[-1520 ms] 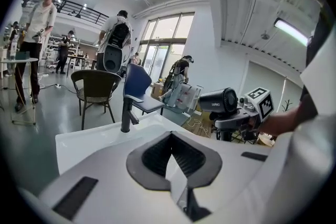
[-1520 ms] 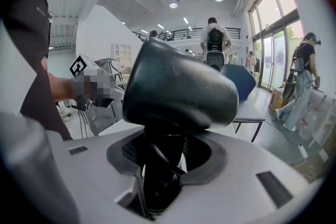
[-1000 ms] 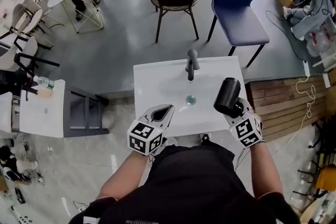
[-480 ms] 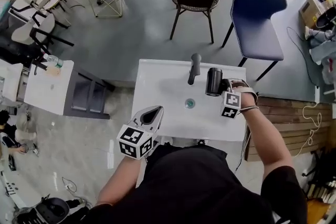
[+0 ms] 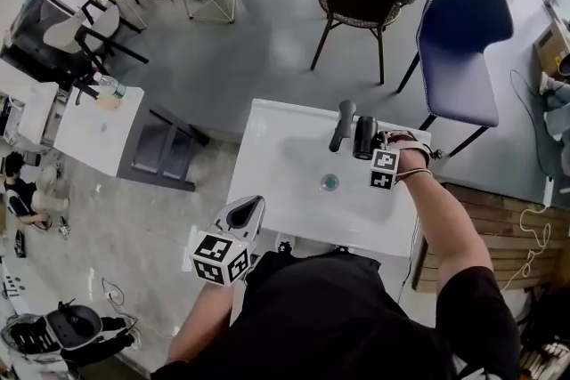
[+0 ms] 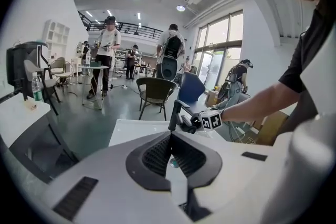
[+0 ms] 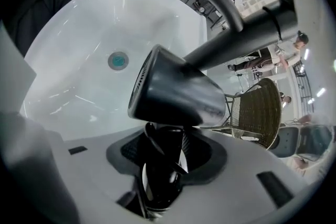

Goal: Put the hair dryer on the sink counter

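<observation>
The right gripper [image 7: 164, 140] has its fingers clenched on the black handle of the hair dryer [image 7: 176, 89]. The dryer is at the back right of the white sink bench [image 5: 283, 196], just beside the dark faucet [image 5: 343, 124] on its right, with its grilled end turned toward the basin and the drain [image 5: 330, 182]. Whether it touches the bench cannot be told. The left gripper [image 6: 169, 136] hangs at the bench's near left edge, its fingers closed tip to tip on nothing.
</observation>
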`<state>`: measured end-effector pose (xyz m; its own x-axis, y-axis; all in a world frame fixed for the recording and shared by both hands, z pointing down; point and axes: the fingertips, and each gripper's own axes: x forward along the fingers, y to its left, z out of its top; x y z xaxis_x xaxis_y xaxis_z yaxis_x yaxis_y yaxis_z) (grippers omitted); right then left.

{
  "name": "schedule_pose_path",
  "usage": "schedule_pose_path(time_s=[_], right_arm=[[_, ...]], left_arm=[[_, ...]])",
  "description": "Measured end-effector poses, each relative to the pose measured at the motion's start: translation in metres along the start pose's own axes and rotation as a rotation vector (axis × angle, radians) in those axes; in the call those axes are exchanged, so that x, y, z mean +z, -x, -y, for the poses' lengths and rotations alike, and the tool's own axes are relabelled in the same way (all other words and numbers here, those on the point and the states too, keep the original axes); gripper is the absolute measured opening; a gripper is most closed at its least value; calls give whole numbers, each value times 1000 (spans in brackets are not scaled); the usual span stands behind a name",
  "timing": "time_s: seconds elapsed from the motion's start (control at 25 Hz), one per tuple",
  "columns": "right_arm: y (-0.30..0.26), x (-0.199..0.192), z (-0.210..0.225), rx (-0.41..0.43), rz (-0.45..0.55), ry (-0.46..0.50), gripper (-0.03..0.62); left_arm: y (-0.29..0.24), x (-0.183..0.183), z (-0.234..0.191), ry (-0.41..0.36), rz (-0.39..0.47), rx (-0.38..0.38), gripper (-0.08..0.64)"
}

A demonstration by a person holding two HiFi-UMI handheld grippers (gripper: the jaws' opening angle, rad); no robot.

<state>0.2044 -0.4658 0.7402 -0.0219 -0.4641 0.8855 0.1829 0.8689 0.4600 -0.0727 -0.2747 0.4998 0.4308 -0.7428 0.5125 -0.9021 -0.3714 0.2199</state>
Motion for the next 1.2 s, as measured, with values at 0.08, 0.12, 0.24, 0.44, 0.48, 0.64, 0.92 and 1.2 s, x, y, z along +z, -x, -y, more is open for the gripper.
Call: schedule_pose_path(time_s=[0.08, 0.12, 0.24, 0.44, 0.48, 0.64, 0.92, 1.2], right_arm=[[-4, 1, 0, 0, 7, 12, 158], [-5, 1, 0, 1, 11, 17, 156], [-5, 2, -1, 18, 26, 21, 160], [-7, 1, 5, 52, 17, -8, 201], [-7, 1, 6, 54, 12, -1, 201], [-5, 4, 5, 59, 5, 13, 210], [-3, -5, -4, 75, -24, 19, 235], [6, -11, -1, 65, -33, -11, 236]], left_arm=[[4, -1, -4, 9, 2, 20, 0], [5, -2, -5, 11, 2, 27, 0], [7, -4, -7, 19, -2, 36, 0], [1, 0, -4, 8, 4, 12, 0], [-1, 3, -3, 3, 5, 5, 0], [-2, 6, -5, -3, 2, -10, 0], [-3, 3, -7, 2, -2, -34, 0], [-7, 4, -5, -1, -1, -59, 0]])
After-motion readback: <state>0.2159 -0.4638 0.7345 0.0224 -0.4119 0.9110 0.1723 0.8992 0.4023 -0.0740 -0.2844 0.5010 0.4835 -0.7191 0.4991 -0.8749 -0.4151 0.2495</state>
